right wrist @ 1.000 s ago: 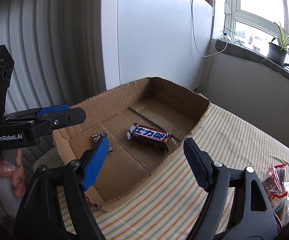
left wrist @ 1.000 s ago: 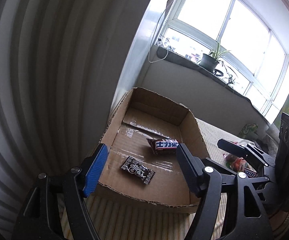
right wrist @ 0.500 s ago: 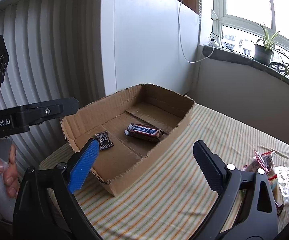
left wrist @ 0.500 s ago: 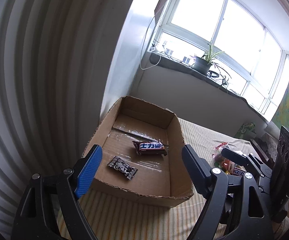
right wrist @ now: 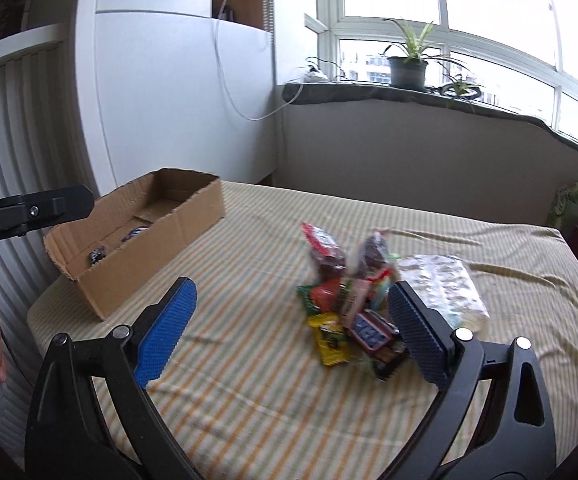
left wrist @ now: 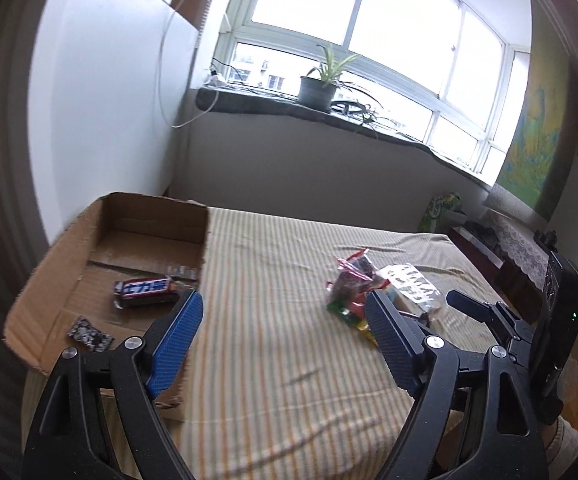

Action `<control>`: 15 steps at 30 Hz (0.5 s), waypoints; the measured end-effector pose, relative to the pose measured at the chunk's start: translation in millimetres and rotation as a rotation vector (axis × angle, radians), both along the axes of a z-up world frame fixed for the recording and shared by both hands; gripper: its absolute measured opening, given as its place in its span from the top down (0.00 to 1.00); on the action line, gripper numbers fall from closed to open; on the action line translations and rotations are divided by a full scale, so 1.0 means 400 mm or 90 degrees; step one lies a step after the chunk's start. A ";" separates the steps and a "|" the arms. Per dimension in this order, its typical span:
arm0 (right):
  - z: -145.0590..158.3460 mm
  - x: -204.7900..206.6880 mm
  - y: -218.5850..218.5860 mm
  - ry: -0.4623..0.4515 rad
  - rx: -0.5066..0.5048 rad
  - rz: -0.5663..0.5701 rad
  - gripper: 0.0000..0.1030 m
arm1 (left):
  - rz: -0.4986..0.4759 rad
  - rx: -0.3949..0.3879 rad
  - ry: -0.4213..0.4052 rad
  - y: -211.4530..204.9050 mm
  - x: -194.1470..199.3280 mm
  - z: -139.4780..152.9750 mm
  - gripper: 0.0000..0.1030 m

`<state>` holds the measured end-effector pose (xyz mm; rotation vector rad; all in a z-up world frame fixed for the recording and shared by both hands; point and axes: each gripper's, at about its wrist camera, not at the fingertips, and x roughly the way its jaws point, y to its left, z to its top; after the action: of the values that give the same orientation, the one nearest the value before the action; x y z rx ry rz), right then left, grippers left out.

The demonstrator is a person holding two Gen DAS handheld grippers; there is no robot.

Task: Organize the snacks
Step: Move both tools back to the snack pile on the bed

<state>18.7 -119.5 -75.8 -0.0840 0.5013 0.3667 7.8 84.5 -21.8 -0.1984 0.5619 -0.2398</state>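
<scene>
Right claw (right wrist: 291,328) wide open, nothing in it, hanging over the striped cloth (right wrist: 249,400) just short of the pile (right wrist: 353,304). Left claw (left wrist: 283,340) also wide open and empty, pointed between box and pile.

Pile sits just ahead, touching my right claw's right-hand pad in that view: yellow pack (right wrist: 331,338) nearest, blue bar (right wrist: 371,332) beside it, red packs (right wrist: 323,248) behind, silver bag (right wrist: 441,288) on the far right. All overlapping, edges blurred.

Risks, as I judge them:
- Wrappers overlap, so closing here could pinch 2 at once or flick a neighbour off the heap.
- Slick film: a shallow grip could slip out on the carry.
- Cloth is loose and wrinkled; a low pad could snag it and drag the pile.

Box (right wrist: 137,240) farther left, well apart from the pile, already holding 2 snacks: bar (left wrist: 147,290) and dark packet (left wrist: 89,334). Its near wall stands up; a low carry could clip it. My 2 claws are close together, so a collision is possible.
</scene>
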 end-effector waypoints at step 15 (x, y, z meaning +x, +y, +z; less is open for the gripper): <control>-0.036 0.000 -0.177 0.036 0.067 -0.059 0.05 | -0.084 0.021 0.032 -0.162 0.075 0.002 0.19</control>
<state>18.9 -190.3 -90.2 0.0522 0.5386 0.3048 37.8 19.7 -21.2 -0.1363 0.6299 -0.3545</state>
